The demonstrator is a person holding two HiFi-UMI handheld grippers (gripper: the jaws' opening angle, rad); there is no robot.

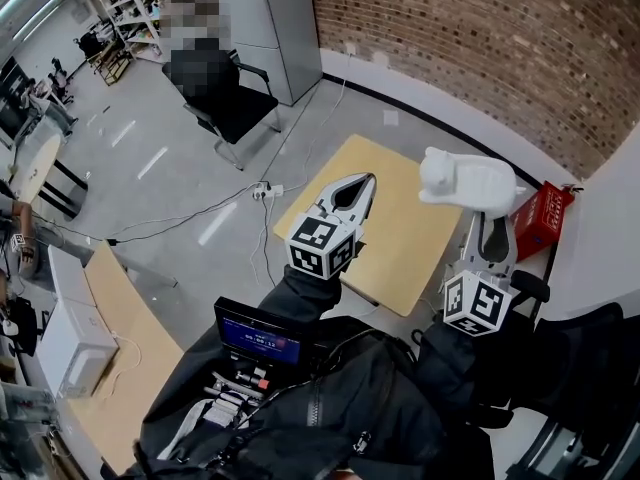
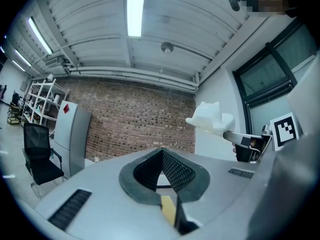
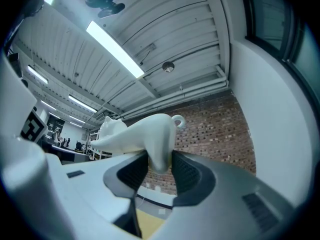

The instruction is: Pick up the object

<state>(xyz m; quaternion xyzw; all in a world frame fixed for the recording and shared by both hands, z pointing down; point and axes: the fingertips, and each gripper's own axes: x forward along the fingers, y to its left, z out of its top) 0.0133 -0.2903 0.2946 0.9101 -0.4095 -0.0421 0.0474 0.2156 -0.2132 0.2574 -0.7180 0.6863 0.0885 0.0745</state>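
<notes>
A brick wall (image 1: 480, 38) backs a grey floor (image 1: 170, 168) with a black office chair (image 1: 238, 111) and a pale wooden table (image 1: 400, 238).

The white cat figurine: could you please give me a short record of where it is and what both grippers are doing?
object: white cat figurine
held by: right gripper, pads clamped on its hind leg
position: lifted clear of the wooden table, above its far right side
orientation: body roughly level, head towards the left gripper
left gripper: jaws together, nothing between them, over the table
nearby: red box by the wall beyond the table
task state: object picked up
</notes>
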